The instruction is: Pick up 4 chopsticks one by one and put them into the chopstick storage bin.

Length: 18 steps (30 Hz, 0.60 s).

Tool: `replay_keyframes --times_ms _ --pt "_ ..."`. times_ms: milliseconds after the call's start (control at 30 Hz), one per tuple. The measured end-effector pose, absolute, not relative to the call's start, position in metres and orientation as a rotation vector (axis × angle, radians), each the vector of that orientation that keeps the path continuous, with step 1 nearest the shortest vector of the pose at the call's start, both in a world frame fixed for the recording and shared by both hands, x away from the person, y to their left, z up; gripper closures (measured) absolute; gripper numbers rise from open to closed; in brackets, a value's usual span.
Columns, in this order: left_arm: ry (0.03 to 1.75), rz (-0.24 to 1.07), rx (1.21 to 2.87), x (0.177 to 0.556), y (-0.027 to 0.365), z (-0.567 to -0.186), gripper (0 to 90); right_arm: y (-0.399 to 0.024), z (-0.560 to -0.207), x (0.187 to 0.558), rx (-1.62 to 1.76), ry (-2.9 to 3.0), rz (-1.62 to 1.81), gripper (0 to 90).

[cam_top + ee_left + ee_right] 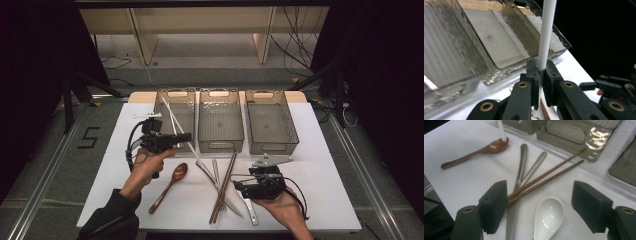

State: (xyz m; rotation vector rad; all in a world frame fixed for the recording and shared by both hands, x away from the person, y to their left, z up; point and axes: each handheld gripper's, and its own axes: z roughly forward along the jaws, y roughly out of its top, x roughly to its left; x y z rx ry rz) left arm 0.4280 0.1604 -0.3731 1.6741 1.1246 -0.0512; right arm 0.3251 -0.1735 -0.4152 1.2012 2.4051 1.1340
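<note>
light: dim surroundings, bright table | glare: bins | blur: perhaps slight

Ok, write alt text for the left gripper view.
The left gripper has its black fingers shut on a white chopstick that stands nearly upright. Behind it, clear plastic bins sit on the white table.
</note>
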Motion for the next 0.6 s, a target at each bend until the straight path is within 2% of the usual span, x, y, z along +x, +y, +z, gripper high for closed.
replay_keyframes --times_ms 600 --pt "1.22 0.067 1.639 0.476 0.2 -0.341 83.8 -0.184 -0.418 0.317 1.222 2.382 1.157 28.1"
